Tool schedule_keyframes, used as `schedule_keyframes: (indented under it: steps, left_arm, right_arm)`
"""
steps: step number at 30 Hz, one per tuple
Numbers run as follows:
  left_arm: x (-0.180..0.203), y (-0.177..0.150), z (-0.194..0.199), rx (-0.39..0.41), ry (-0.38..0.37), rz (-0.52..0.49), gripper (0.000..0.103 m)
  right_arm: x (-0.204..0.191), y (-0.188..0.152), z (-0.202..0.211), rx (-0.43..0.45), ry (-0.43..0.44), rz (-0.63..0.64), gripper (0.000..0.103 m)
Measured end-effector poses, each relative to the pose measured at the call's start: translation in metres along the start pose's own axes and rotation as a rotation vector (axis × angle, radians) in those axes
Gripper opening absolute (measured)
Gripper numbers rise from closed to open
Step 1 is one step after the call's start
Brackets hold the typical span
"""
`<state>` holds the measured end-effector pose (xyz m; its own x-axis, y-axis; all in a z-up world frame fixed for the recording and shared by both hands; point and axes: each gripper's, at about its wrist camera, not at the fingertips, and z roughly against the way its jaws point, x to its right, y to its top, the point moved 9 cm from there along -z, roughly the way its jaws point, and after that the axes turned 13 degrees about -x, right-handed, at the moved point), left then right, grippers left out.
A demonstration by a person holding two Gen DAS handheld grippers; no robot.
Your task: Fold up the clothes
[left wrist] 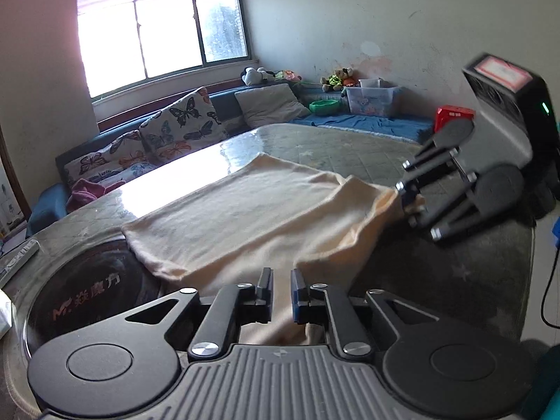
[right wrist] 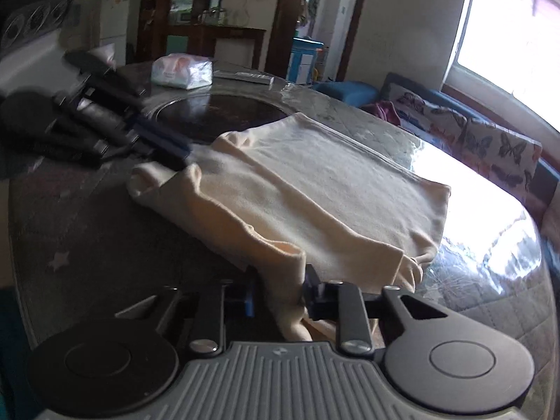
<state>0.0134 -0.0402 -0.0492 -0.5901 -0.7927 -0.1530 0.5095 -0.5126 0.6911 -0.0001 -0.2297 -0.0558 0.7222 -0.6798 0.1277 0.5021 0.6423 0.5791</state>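
A round table (left wrist: 437, 280) with a glossy clear cover over a grey, star-printed cloth fills the lower part of both views; a dark round plate (left wrist: 84, 297) is set into its middle, and window glare whitens the far rim. Behind it a blue sofa (left wrist: 52, 206) runs along the wall under a wide window (left wrist: 157, 31), carrying butterfly cushions (left wrist: 182, 122), a grey pillow (left wrist: 269, 105), plush toys (left wrist: 337, 78) and a clear bin (left wrist: 374, 99). In the right wrist view a tissue pack (right wrist: 182, 71) and a remote (right wrist: 245, 77) lie on the table's far side, with a doorway and dark wood cabinet beyond. The garment (left wrist: 245, 217) is cream, soft knit, spread flat across the table with part of it over the plate's edge; its near edge is lifted at two spots into a loose ridge. The left gripper (left wrist: 281, 288) has its fingers drawn in on one lifted fold, the cloth running between them. The right gripper (right wrist: 278, 295) pinches the other end of that edge, cloth bunched between its fingers. The plate bears reddish writing, an "M" logo followed by Chinese characters that I cannot read surely. The label on the tissue pack is too blurred to read.
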Motion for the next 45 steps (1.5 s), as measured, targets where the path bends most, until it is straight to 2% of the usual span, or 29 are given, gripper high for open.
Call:
schedule_keyframes:
  steps: [2,5,7,9,12,21,22,27,30,36,45]
  left_arm:
    - [0.004,-0.009,0.001,-0.008,-0.002,-0.014,0.025]
    - [0.011,-0.015,0.001,-0.005,0.004,-0.041,0.045]
    - [0.015,-0.016,0.001,0.001,0.006,-0.063,0.045]
    - [0.021,-0.016,0.001,0.006,0.002,-0.09,0.051]
    - [0.029,-0.018,0.001,0.015,0.007,-0.135,0.053]
    - [0.028,-0.021,-0.012,0.007,0.125,-0.239,0.055]
    - [0.028,-0.021,-0.012,0.01,0.129,-0.245,0.054]
    - [0.017,-0.022,-0.014,-0.001,0.124,-0.208,0.021]
    - [0.01,-0.019,-0.005,0.011,0.098,-0.163,0.016]
    - [0.006,-0.017,0.023,0.031,0.028,-0.12,0.014]
    - [0.028,-0.032,0.107,0.032,-0.1,-0.11,0.014]
  right_arm:
    - [0.003,0.003,0.002,0.005,0.02,-0.03,0.019]
    - [0.007,0.007,0.004,0.01,0.04,-0.064,0.018]
    - [0.009,0.01,0.004,0.011,0.051,-0.085,0.018]
    - [0.012,0.013,0.004,0.012,0.061,-0.107,0.018]
    - [0.016,0.018,0.003,0.013,0.077,-0.14,0.018]
    - [0.025,0.026,0.001,0.021,0.088,-0.202,0.018]
    - [0.024,0.026,0.001,0.025,0.082,-0.201,0.018]
    - [0.018,0.023,0.003,0.047,0.067,-0.185,0.015]
    - [0.015,0.019,0.007,0.071,0.062,-0.192,0.012]
    - [0.001,0.013,0.035,0.138,0.068,-0.183,0.011]
    - [-0.055,-0.01,0.112,0.136,0.15,-0.107,0.011]
